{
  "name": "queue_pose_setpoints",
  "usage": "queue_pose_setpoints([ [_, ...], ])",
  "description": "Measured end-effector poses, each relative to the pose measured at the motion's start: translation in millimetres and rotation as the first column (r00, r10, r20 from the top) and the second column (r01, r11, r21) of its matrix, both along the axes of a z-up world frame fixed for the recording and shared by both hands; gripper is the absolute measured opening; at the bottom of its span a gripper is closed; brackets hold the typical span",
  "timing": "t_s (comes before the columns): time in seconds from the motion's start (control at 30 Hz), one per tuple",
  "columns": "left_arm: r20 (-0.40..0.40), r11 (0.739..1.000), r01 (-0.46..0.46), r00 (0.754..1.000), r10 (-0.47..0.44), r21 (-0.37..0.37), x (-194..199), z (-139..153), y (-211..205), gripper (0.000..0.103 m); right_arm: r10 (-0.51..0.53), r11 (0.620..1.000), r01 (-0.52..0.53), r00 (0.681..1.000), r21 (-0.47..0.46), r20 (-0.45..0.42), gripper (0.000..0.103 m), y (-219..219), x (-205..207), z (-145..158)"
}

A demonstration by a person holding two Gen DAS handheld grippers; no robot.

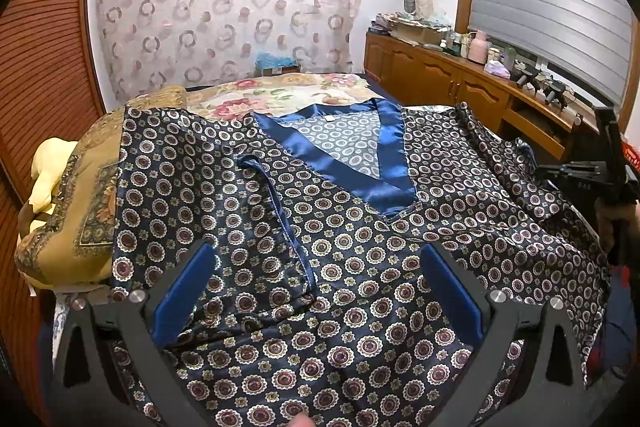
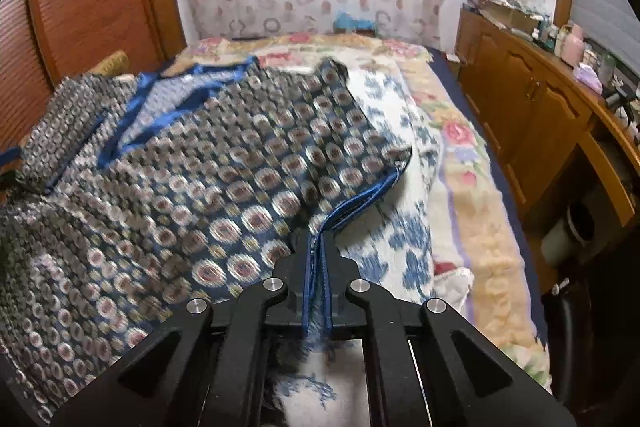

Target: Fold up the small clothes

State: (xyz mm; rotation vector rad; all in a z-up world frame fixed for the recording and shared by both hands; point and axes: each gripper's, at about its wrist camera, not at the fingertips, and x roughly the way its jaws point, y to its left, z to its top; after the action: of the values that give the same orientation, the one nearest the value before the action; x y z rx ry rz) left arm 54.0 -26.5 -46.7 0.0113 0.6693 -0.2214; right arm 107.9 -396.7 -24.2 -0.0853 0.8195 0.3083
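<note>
A navy satin shirt (image 1: 360, 235) with a round medallion print and a blue V-neck trim (image 1: 384, 167) lies spread on the bed. Its left sleeve (image 1: 224, 211) is folded in over the body. My left gripper (image 1: 316, 291) is open and empty, hovering just above the shirt's lower middle. My right gripper (image 2: 318, 247) is shut on the blue-trimmed cuff (image 2: 360, 199) of the shirt's right sleeve (image 2: 280, 155) and holds it lifted off the bed; this view is blurred. The right gripper also shows at the right edge of the left wrist view (image 1: 592, 175).
The bed carries a floral blanket (image 1: 288, 93), a blue-and-white cloth (image 2: 400, 235) and a gold pillow (image 1: 76, 211) at the left. A wooden cabinet (image 1: 452, 75) cluttered with bottles runs along the right. A wooden slatted wardrobe (image 1: 40, 67) stands on the left.
</note>
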Motion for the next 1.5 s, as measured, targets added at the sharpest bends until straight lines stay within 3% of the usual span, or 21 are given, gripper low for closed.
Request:
queue_pose_setpoints([
  [0.3,0.002,1.0,-0.003,1.0,0.003,0.0,-0.5,0.2,1.3,0.103,0.106,0.994,-0.107,0.991,0.013,0.08,0.002,45.7,-0.9,33.1],
  [0.53,0.003,1.0,-0.014,1.0,0.014,-0.007,-1.8,0.5,5.7,0.103,0.215,0.976,-0.218,0.972,0.017,0.097,0.002,95.4,-3.8,40.9],
  [0.7,0.004,1.0,-0.021,1.0,0.021,-0.013,-3.6,0.2,9.5,0.103,0.219,0.976,-0.219,0.97,-0.01,0.105,0.002,104.3,-3.2,39.8],
  [0.73,0.004,1.0,-0.022,1.0,0.022,-0.014,-4.0,0.1,9.9,0.103,0.199,0.98,-0.198,0.974,-0.018,0.112,0.004,100.6,-2.2,39.8],
  [0.87,0.004,1.0,-0.021,1.0,0.021,-0.016,-4.4,-0.4,10.7,0.103,0.085,0.995,-0.079,0.99,-0.06,0.112,0.036,78.2,6.9,34.5],
  [0.93,0.002,1.0,-0.019,1.0,0.019,-0.018,-4.4,-1.2,9.9,0.103,0.04,0.997,-0.034,0.995,-0.069,0.089,0.043,67.8,14.6,28.7],
  [1.07,-0.005,1.0,-0.012,1.0,0.012,-0.014,-4.2,-3.6,6.7,0.103,0.013,0.998,-0.011,1.0,-0.054,0.028,0.046,56.4,26.5,13.5],
  [1.3,-0.008,1.0,-0.015,1.0,0.015,-0.009,-4.5,-4.2,6.6,0.103,-0.006,0.996,0.003,0.999,-0.095,-0.034,0.044,56.4,35.1,-12.3],
  [1.37,-0.009,1.0,-0.017,1.0,0.017,-0.011,-4.4,-4.6,7.1,0.103,0.007,0.997,-0.009,1.0,-0.08,-0.026,0.02,54.2,33.8,-12.8],
  [1.43,-0.011,1.0,-0.019,1.0,0.019,-0.012,-4.1,-5.0,7.7,0.103,0.023,0.997,-0.025,0.999,-0.078,-0.023,0.007,54.1,32.6,-11.6],
  [1.5,-0.01,1.0,-0.018,1.0,0.018,-0.013,-3.7,-5.4,8.0,0.103,0.037,0.997,-0.037,0.999,-0.067,-0.003,0.005,54.3,30.7,-6.4],
])
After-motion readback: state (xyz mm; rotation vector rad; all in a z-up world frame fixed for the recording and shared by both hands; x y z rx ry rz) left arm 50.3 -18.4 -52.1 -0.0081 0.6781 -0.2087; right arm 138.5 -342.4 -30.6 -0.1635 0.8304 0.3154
